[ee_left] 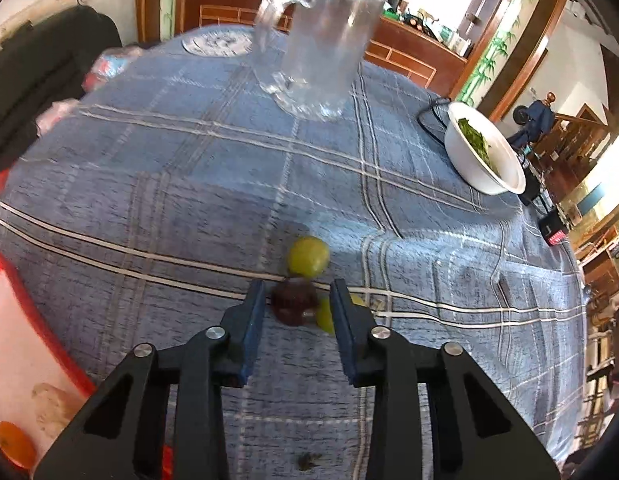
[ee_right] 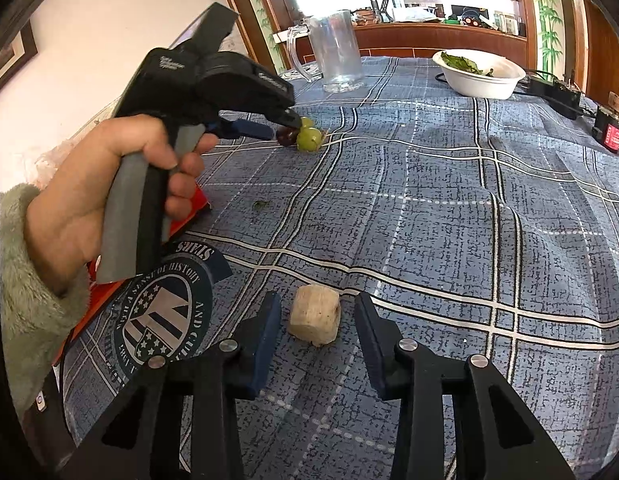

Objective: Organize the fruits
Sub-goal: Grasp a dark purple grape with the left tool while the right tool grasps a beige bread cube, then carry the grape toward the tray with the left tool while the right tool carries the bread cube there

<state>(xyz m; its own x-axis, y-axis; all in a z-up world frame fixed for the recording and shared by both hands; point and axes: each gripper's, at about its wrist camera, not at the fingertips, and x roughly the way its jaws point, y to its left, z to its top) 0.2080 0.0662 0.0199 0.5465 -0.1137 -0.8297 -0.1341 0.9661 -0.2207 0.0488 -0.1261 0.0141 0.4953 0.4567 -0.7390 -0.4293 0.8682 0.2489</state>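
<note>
Your left gripper [ee_left: 297,304] sits low over the blue plaid tablecloth [ee_left: 189,184], its blue-padded jaws standing either side of a dark purple grape [ee_left: 290,306]. A gap shows on both sides of that grape, so the claw is around it but not yet pressing on it. A green grape [ee_left: 324,318] lies touching the dark one and partly behind the right finger; another green grape [ee_left: 308,256] rests just beyond the fingertips. From the right wrist view you see the same cluster [ee_right: 301,136] at the tip of that gripper, held in your left hand [ee_right: 109,184] with a fuzzy pale-green sleeve [ee_right: 25,288] at the wrist.

Your right gripper [ee_right: 315,320] hovers near the table's near edge with a pale, beige chunk of fruit [ee_right: 314,320] between its jaws. Space shows on each side of the chunk, so this claw is released, grasping nothing.

To the near left lies a round printed emblem [ee_right: 165,312] on the cloth; you can read "STARS", "A SENSE OF HISTORY" and "AND CULT…", the rest being cut off or too small. A red-rimmed tray [ee_left: 33,320] sits at the left, holding an orange fruit [ee_left: 13,442] and a pale piece. Far across the table stand a clear plastic pitcher [ee_right: 337,56] and, to the right, a white bowl [ee_right: 481,80] of green leaves. A small black device with a red display [ee_right: 611,132] sits at the far right; its digits cannot be read.
</note>
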